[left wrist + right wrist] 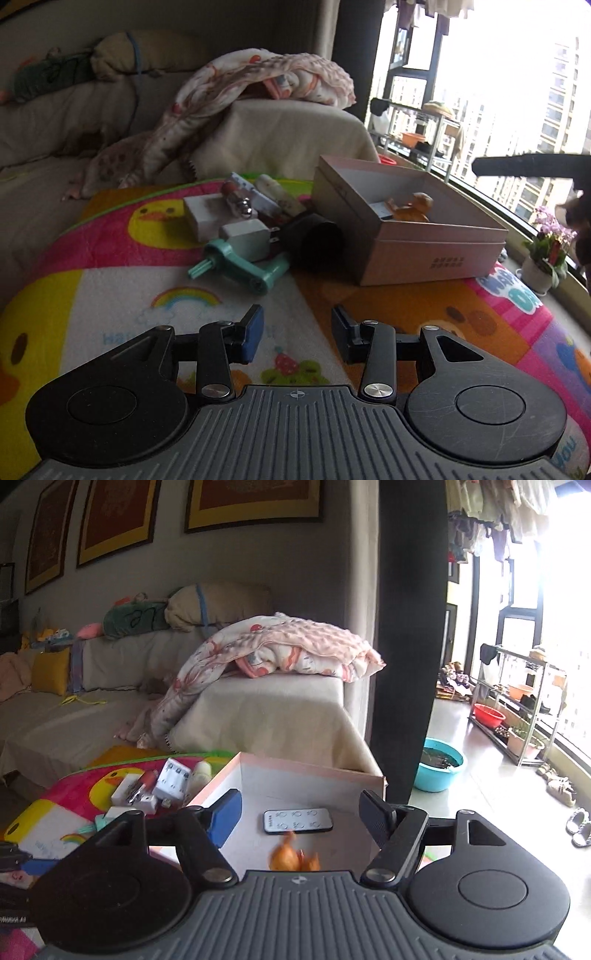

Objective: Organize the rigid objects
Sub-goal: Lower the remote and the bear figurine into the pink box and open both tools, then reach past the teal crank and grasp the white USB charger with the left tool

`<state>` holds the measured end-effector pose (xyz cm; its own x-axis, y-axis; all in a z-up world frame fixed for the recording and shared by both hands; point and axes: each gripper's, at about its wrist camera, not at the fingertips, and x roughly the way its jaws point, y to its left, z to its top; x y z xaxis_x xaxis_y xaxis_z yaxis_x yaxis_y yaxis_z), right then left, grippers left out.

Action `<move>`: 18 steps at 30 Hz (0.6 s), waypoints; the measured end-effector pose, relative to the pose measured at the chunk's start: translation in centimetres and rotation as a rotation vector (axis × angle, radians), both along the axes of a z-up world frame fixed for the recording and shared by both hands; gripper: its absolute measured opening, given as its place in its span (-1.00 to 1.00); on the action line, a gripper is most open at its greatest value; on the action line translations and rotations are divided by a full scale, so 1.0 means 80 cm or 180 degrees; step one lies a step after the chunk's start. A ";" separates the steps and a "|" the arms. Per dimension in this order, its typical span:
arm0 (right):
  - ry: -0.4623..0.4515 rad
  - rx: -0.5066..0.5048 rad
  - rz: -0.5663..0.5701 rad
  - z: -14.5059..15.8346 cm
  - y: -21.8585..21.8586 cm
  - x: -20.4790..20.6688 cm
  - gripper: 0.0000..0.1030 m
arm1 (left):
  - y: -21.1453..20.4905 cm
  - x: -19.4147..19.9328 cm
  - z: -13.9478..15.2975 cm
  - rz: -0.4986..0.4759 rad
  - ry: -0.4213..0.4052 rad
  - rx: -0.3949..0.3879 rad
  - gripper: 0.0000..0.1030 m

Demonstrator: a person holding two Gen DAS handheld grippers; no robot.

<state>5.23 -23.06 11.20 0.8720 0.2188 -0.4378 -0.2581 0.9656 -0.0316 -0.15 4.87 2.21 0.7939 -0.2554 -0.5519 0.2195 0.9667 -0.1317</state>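
Note:
A pink cardboard box (pixel 436 254) stands open on a colourful play mat (pixel 110 280). Inside lie an orange toy figure (pixel 413 208) and a black remote (pixel 297 820); the figure shows blurred in the right wrist view (pixel 293 858). Left of the box is a pile: a teal crank handle (pixel 240 267), a white charger plug (pixel 247 238), a black cylinder (pixel 314 242), a white box (pixel 203 216) and a red-silver tube (pixel 236 201). My left gripper (pixel 297 332) is open and empty above the mat, short of the pile. My right gripper (pixel 301 818) is open above the box (pixel 221 786).
A beige sofa (pixel 258 716) with a crumpled blanket (pixel 280 650) stands behind the mat. A dark pillar (pixel 410 627), a teal basin (pixel 441 770) and a shelf rack (pixel 517 709) by the window are to the right. A potted flower (pixel 548 251) sits beyond the mat.

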 end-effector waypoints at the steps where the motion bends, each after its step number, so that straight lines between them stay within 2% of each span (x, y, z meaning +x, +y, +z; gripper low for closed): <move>1: 0.0037 -0.0033 0.0062 -0.007 0.003 -0.005 0.41 | 0.002 0.001 -0.001 0.0040 0.0006 -0.0009 -0.14; 5: 0.0260 -0.0205 0.0222 -0.045 0.013 -0.031 0.41 | 0.009 0.004 -0.001 0.0179 -0.0010 -0.0061 -0.14; 8: 0.0606 -0.0061 0.0335 -0.075 0.009 -0.045 0.41 | 0.014 0.008 0.004 0.0278 -0.0042 -0.0089 -0.14; 10: 0.0728 0.0067 0.0355 -0.089 0.006 -0.054 0.41 | 0.016 0.013 0.007 0.0320 -0.0068 -0.0069 -0.14; 15: 0.0803 0.0348 0.0423 -0.105 0.006 -0.073 0.41 | 0.015 0.048 0.024 0.0144 -0.0251 0.0042 -0.14; 18: 0.0783 0.0387 0.0458 -0.112 0.012 -0.082 0.41 | 0.020 0.085 0.030 0.0010 -0.0192 -0.0006 -0.14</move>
